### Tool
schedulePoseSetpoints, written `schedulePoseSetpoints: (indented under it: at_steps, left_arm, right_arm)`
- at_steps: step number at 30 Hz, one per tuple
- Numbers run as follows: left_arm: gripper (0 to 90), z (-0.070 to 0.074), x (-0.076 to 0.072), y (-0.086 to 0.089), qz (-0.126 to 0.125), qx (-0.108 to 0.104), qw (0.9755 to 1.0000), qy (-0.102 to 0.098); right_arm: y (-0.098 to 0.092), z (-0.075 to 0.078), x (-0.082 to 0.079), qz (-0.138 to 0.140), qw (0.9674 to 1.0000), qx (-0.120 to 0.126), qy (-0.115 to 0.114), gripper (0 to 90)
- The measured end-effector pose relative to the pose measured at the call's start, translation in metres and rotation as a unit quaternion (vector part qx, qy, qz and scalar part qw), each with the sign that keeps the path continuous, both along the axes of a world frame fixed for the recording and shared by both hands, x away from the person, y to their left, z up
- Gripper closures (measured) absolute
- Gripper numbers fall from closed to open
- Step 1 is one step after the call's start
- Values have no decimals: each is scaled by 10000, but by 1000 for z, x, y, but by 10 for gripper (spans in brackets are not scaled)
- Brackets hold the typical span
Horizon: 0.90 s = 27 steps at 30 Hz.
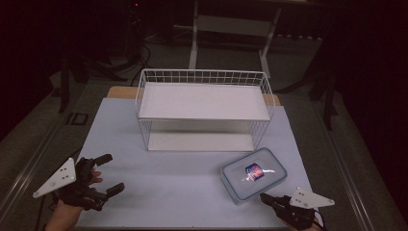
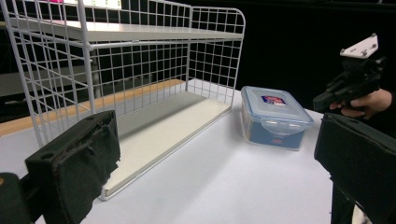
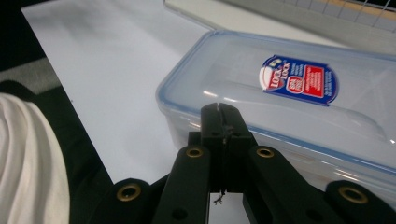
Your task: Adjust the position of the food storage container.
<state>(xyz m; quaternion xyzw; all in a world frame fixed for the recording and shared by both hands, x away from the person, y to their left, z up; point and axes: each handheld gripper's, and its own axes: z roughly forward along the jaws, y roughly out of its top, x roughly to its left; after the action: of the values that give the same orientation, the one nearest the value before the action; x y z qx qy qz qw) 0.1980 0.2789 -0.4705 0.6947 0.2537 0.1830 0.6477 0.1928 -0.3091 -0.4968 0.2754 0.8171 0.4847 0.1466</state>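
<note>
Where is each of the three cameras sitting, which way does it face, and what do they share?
High view: above the person's side, facing forward and down on the table; both hands show, with the open left tool and right tool.
Left gripper view: on the left tool, facing level across the table to the wire shelf.
Right gripper view: on the right tool, its jaws together, facing the lidded container close up.
Shared: all three show the container.

White wire rack (image 1: 204, 96), clear box (image 1: 254, 174) — blue-rimmed lid
</note>
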Motion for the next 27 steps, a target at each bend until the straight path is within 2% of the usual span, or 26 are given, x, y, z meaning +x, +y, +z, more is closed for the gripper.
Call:
schedulePoseSetpoints:
  at_steps: [9, 20, 27]
  left_arm:
    - [0, 0, 1, 1, 47, -1, 10000, -12]
    - [0, 0, 0, 0, 37, -3, 10000, -32]
    - [0, 0, 0, -2, 9, 16, 10000, -14]
  right_arm:
    - [10, -9, 7, 262, 9992, -222, 181, 900]
    - [27, -9, 21, 528, 9978, -372, 125, 900]
    - [37, -8, 28, 542, 9976, -431, 60, 900]
